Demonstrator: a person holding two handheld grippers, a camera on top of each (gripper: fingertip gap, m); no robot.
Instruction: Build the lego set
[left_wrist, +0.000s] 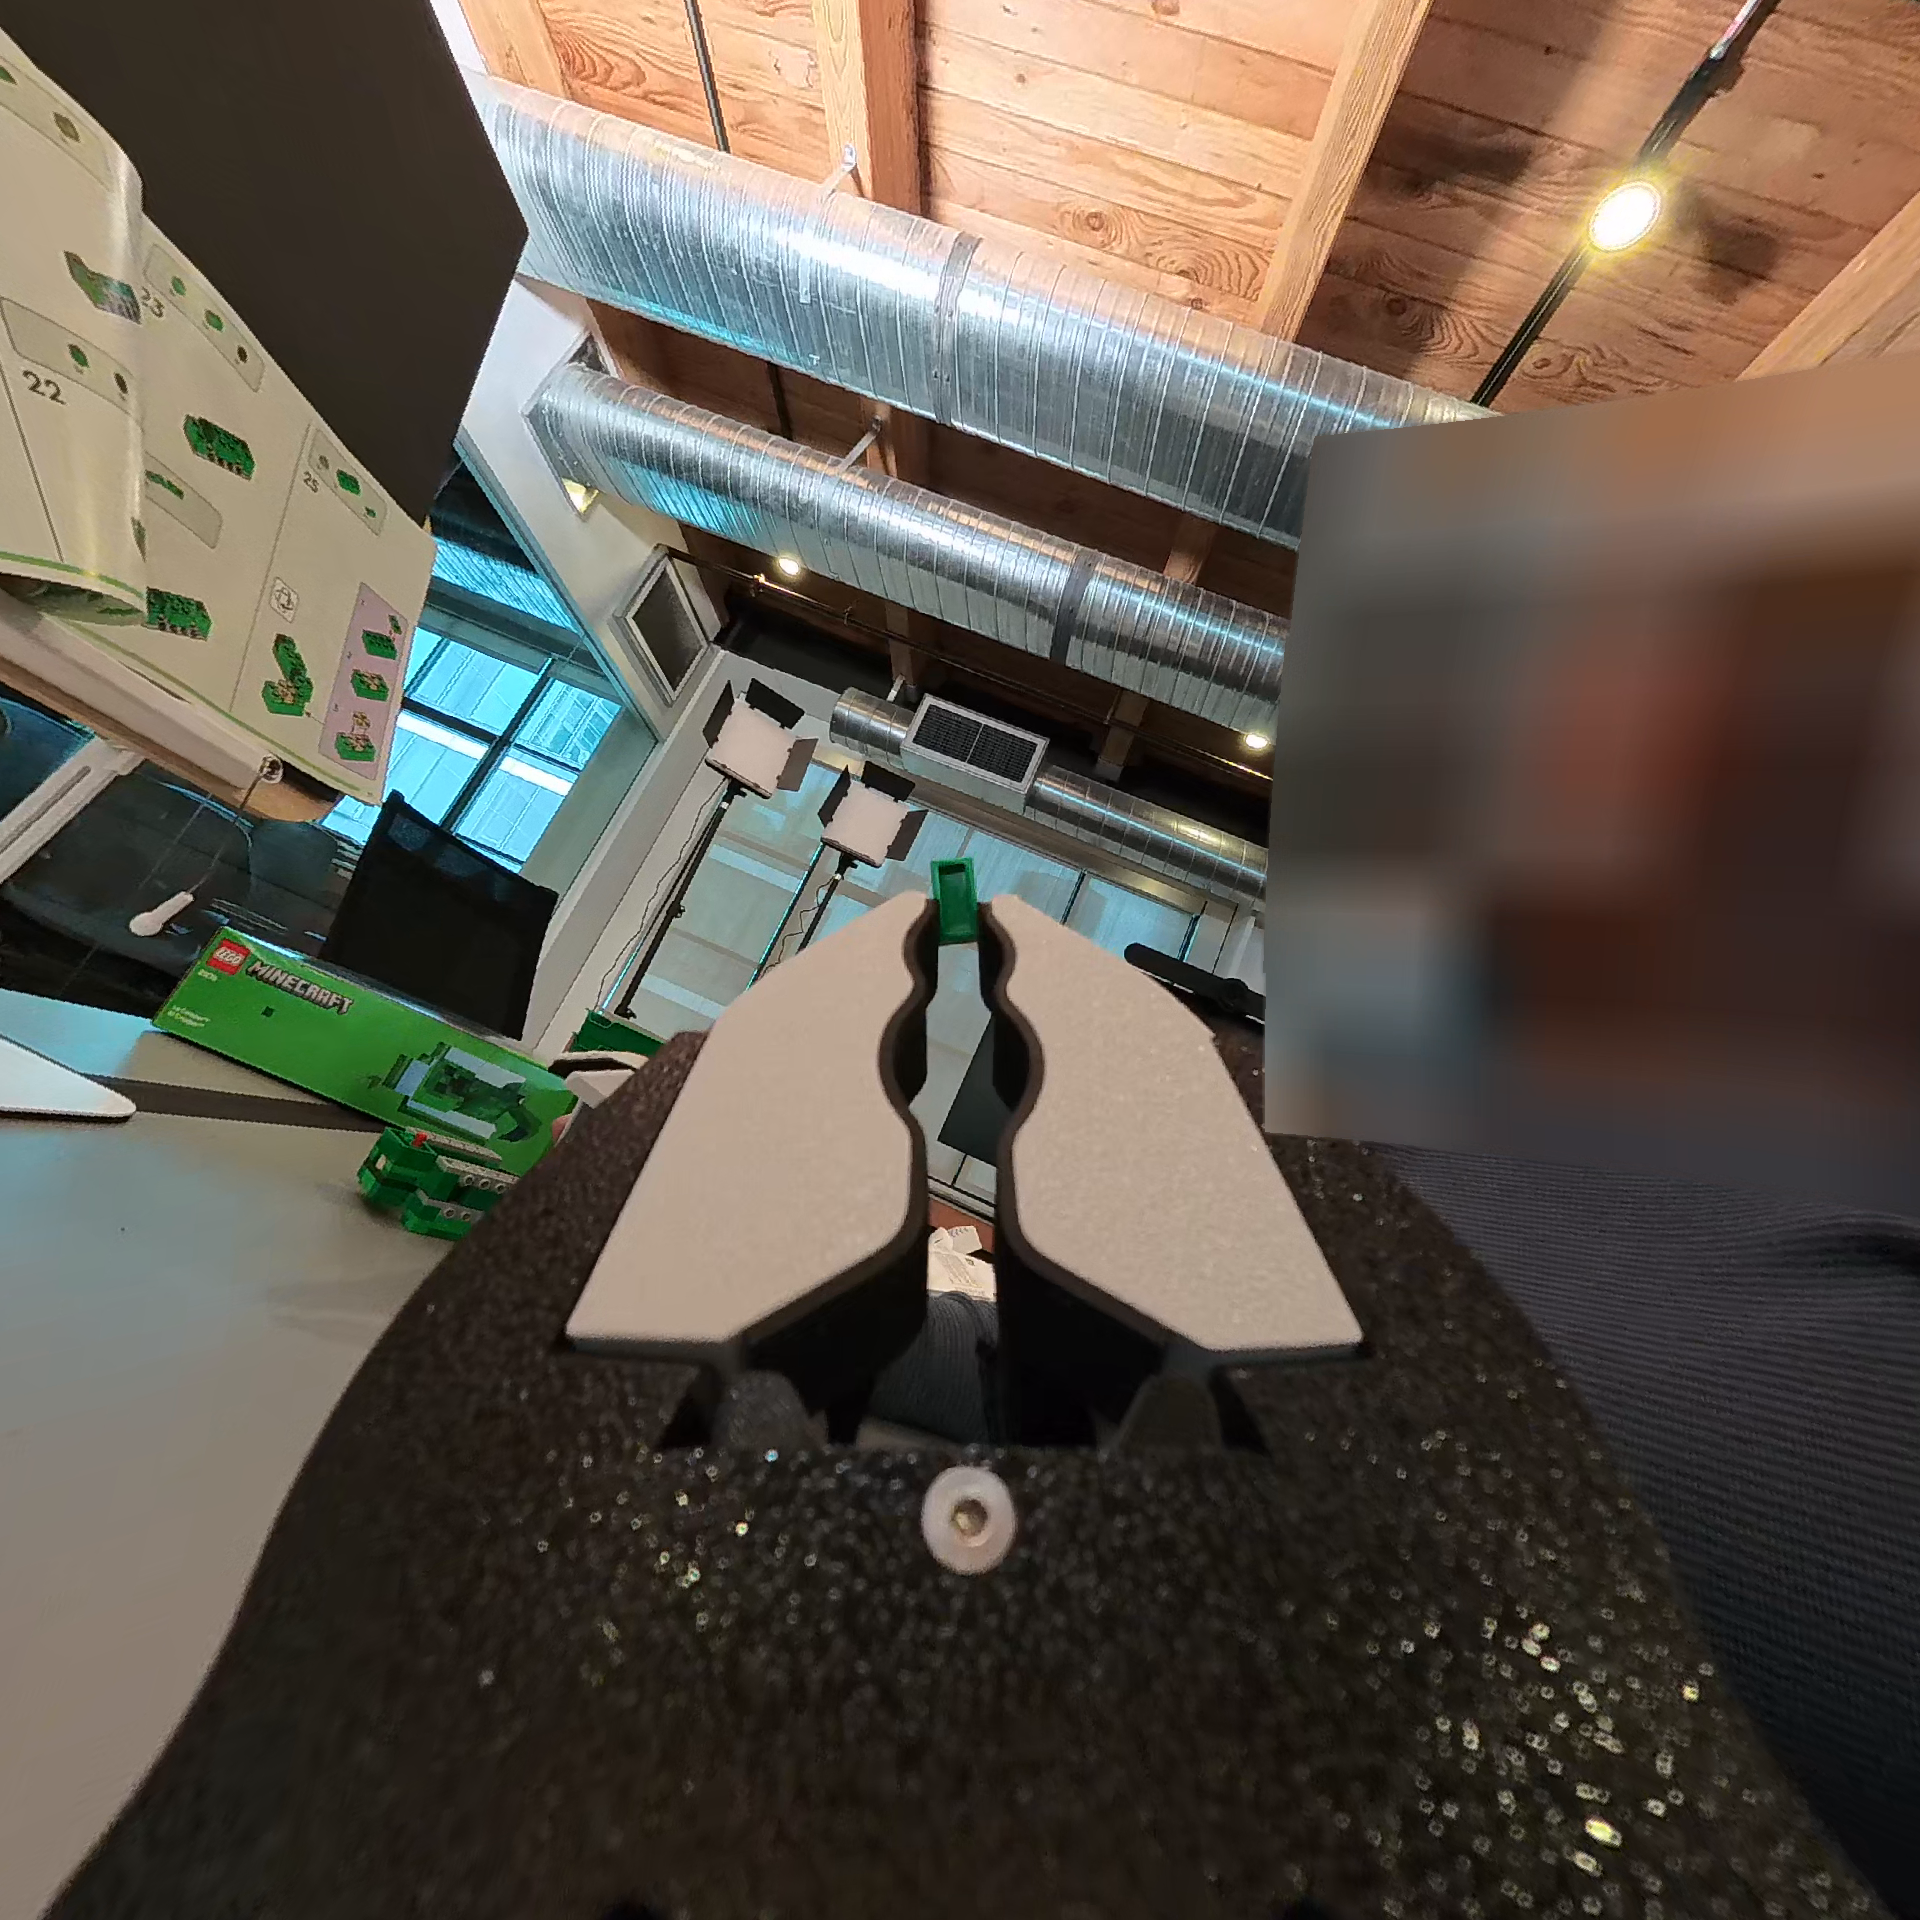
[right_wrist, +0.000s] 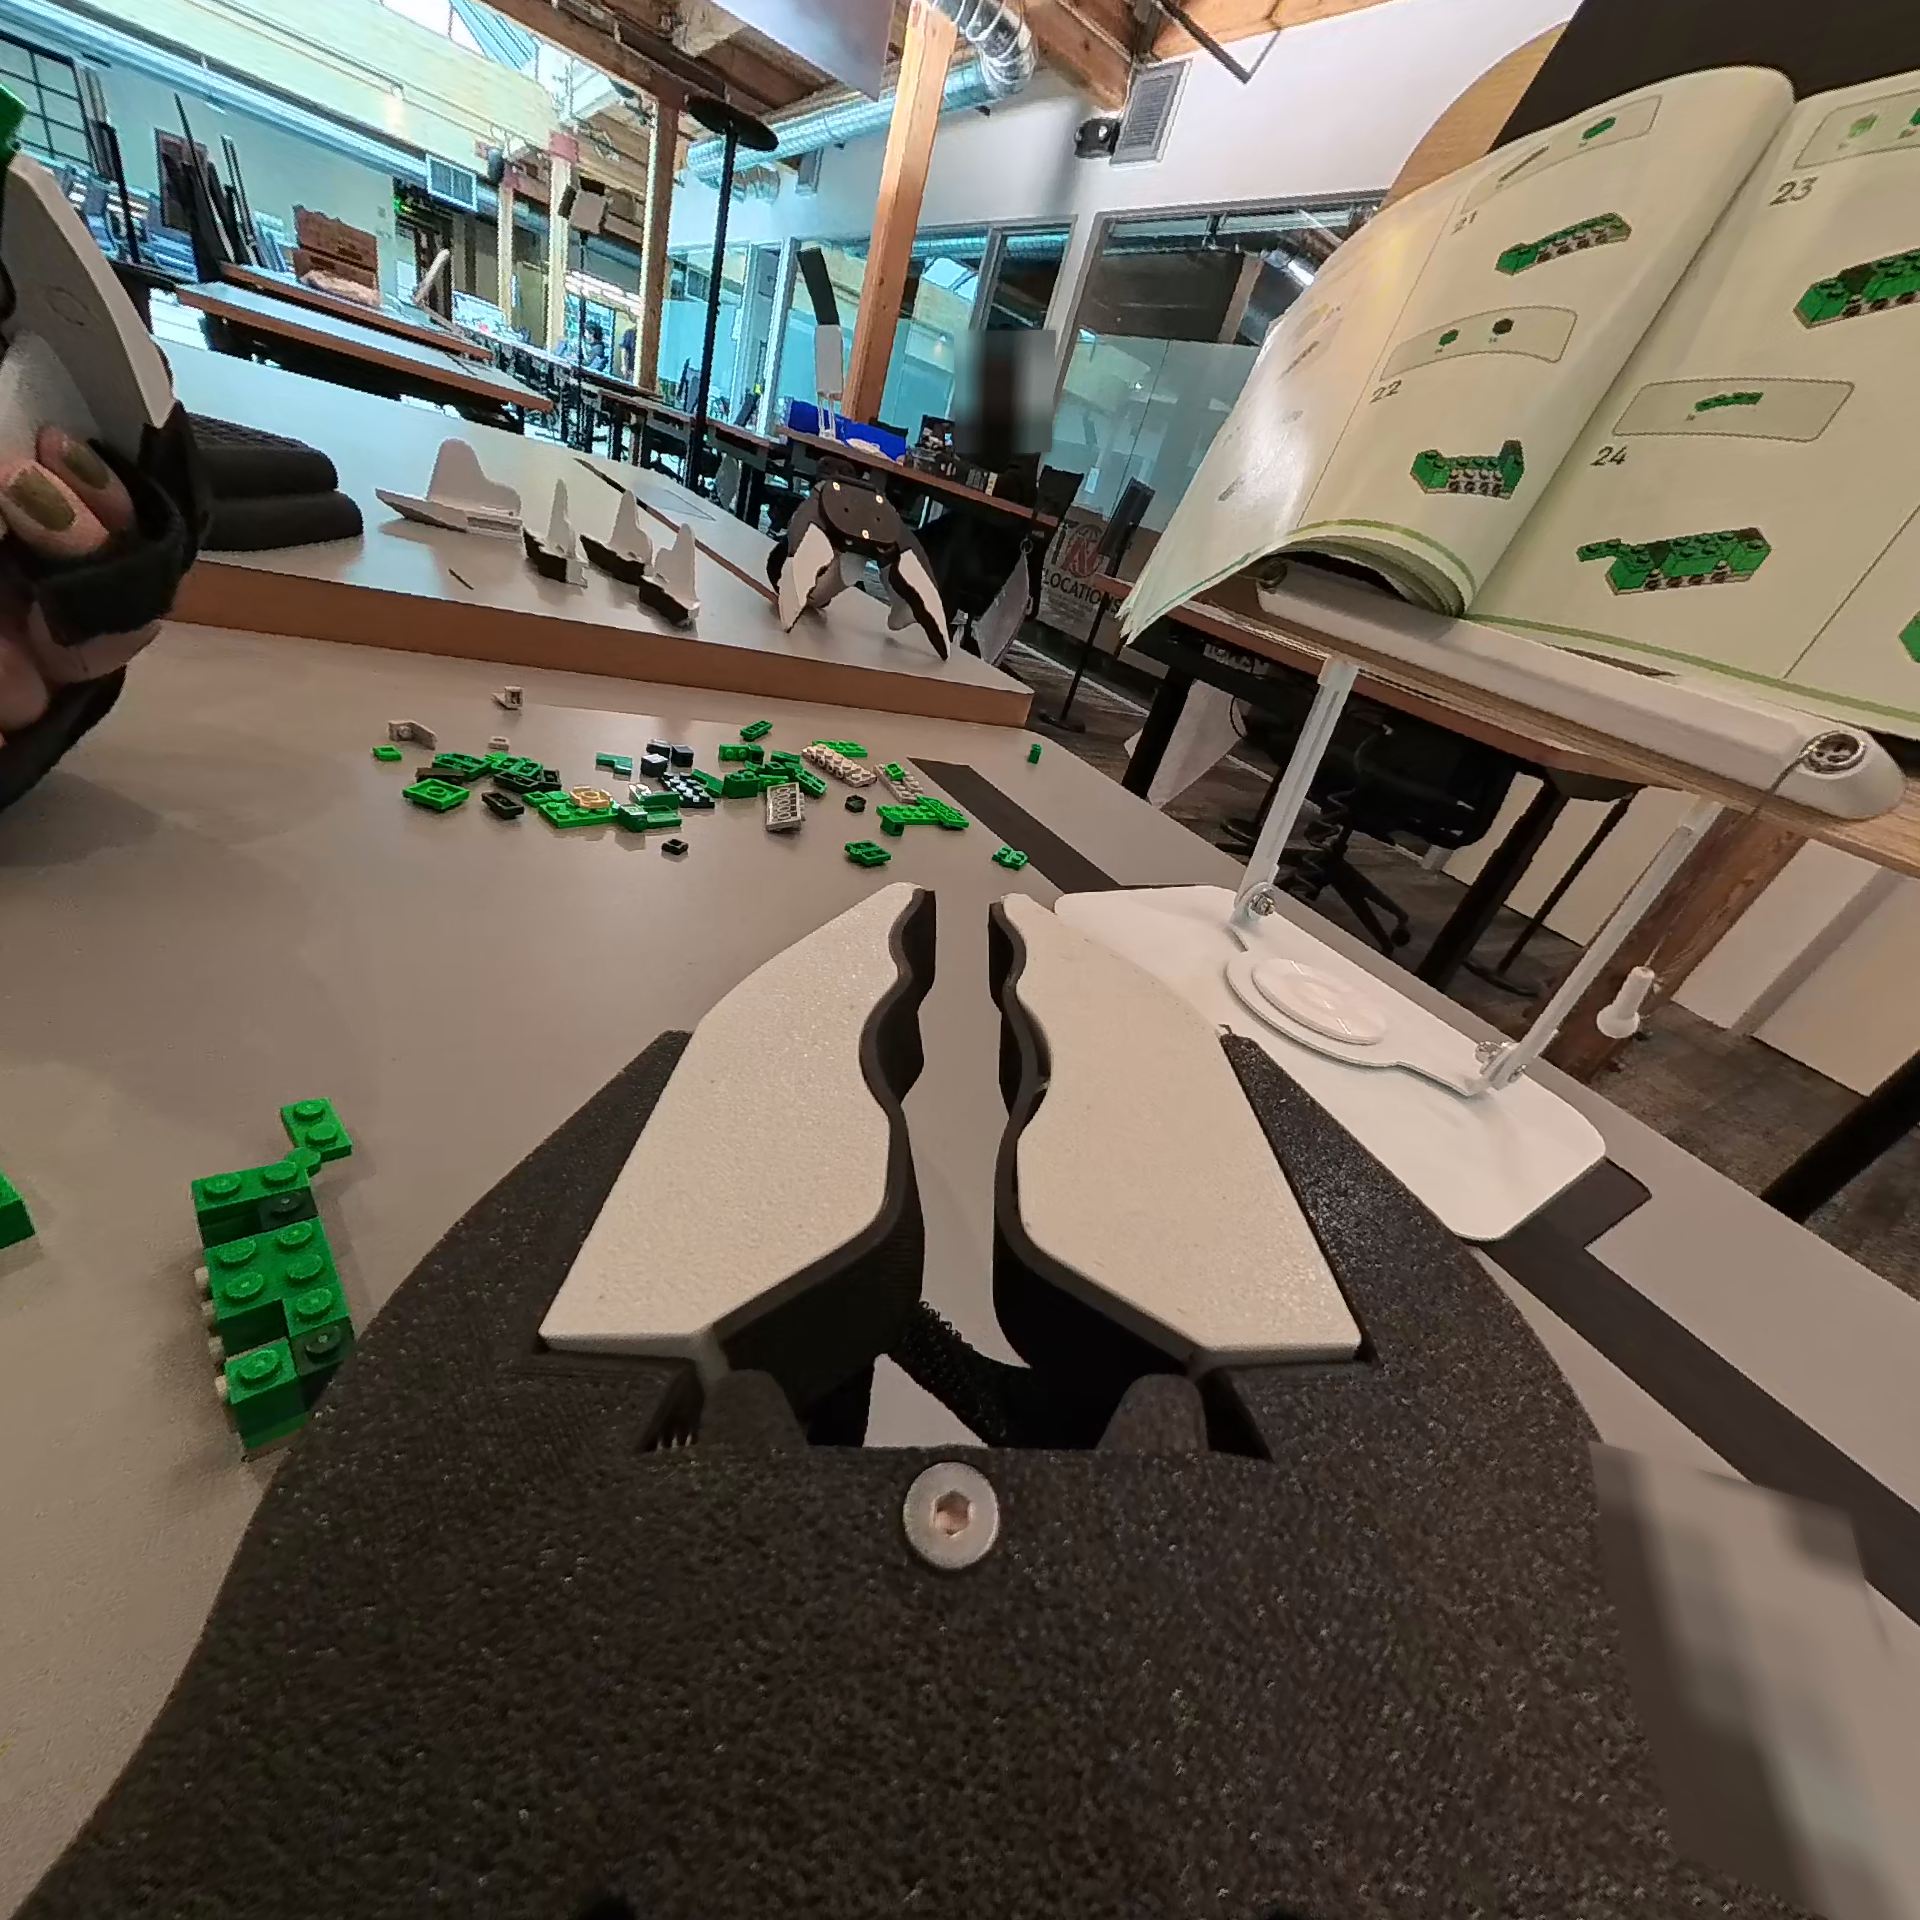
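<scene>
Step in hand, by my read: one small piece picked up, waiting to go onto the build. Left gripper (left_wrist: 956, 914) is tipped up toward the ceiling, jaws clamped on a small green brick (left_wrist: 954, 896) right at the tips, the brick poking out past them, hollow side toward the camera. Right gripper (right_wrist: 961, 914) sits low over the worktop (right_wrist: 312, 935), jaws a little apart with nothing between them.

The build (right_wrist: 272, 1278), a green stepped assembly, lies on the worktop near-left of the right jaws, just beside the gripper body, not touching the jaws. Loose bricks (right_wrist: 686, 790) are scattered farther out, centre-left, well apart from both grippers. The manual (right_wrist: 1621, 395) stands open on a stand (right_wrist: 1351, 1039) at far right. The box (left_wrist: 364, 1049) lies on the worktop's left in the left wrist view.

Next move likely calls for bringing the left gripper down and turning the brick studs-up over the build, while the right gripper steadies the build for the press.
</scene>
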